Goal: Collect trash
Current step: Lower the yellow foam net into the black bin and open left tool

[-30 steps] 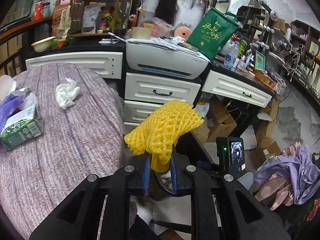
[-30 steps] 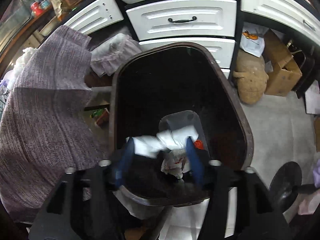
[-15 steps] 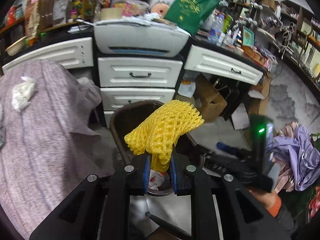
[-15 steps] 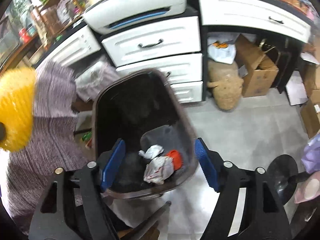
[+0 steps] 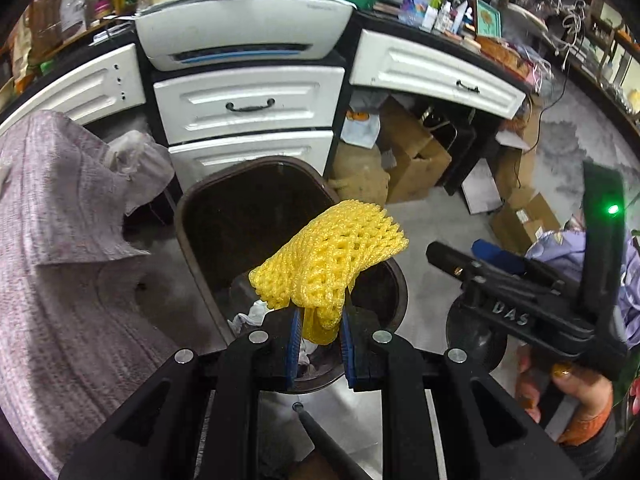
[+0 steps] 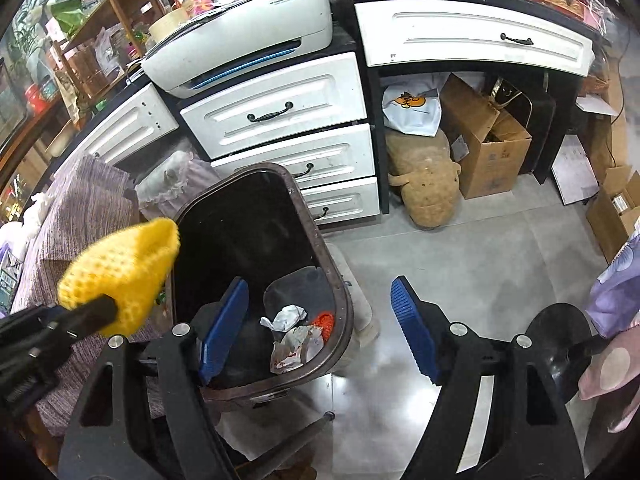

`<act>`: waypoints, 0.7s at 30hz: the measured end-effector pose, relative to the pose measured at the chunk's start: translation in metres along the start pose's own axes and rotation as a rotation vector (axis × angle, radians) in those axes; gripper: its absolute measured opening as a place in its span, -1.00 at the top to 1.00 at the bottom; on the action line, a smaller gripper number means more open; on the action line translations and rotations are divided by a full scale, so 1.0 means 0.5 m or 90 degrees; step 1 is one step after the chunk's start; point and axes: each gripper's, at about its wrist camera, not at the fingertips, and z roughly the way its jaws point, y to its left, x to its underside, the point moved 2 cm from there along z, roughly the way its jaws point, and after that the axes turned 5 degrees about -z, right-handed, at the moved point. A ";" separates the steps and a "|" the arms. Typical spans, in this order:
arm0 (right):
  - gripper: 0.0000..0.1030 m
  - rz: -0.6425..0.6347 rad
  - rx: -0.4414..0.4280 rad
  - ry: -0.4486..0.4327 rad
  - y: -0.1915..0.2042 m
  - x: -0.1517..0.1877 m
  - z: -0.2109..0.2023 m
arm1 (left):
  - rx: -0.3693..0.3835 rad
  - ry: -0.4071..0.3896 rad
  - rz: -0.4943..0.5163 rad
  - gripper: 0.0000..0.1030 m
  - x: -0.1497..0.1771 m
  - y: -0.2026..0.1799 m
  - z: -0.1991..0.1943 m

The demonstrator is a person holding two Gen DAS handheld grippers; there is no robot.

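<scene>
A yellow foam net (image 5: 332, 260) is pinched between the blue pads of my left gripper (image 5: 320, 332), which is shut on it and hangs over the open brown trash bin (image 5: 192, 216). In the right wrist view the net (image 6: 120, 268) shows at the left, beside the bin (image 6: 316, 236). Crumpled white paper (image 6: 286, 318) and an orange scrap (image 6: 324, 322) lie at the bin's bottom. My right gripper (image 6: 318, 300) stands wide open and empty above the bin's right rim and the floor. It also appears at the right of the left wrist view as the right gripper (image 5: 500, 280), held by a hand (image 5: 576, 396).
White drawers (image 6: 276, 112) and a printer (image 6: 240, 44) stand behind the bin. A table with a purple-grey cloth (image 5: 60, 280) is at the left. Cardboard boxes (image 6: 488, 144) and a brown plush toy (image 6: 428, 184) sit under the desk. A black chair base (image 6: 564, 344) stands on the grey tiles.
My left gripper carried the yellow net from beside the table to above the bin. My right gripper opened, let white paper fall into the bin, and drew up and away to the right.
</scene>
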 end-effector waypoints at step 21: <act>-0.48 0.005 -0.005 0.014 -0.003 0.005 0.011 | -0.034 0.011 -0.015 -0.58 0.006 0.019 0.037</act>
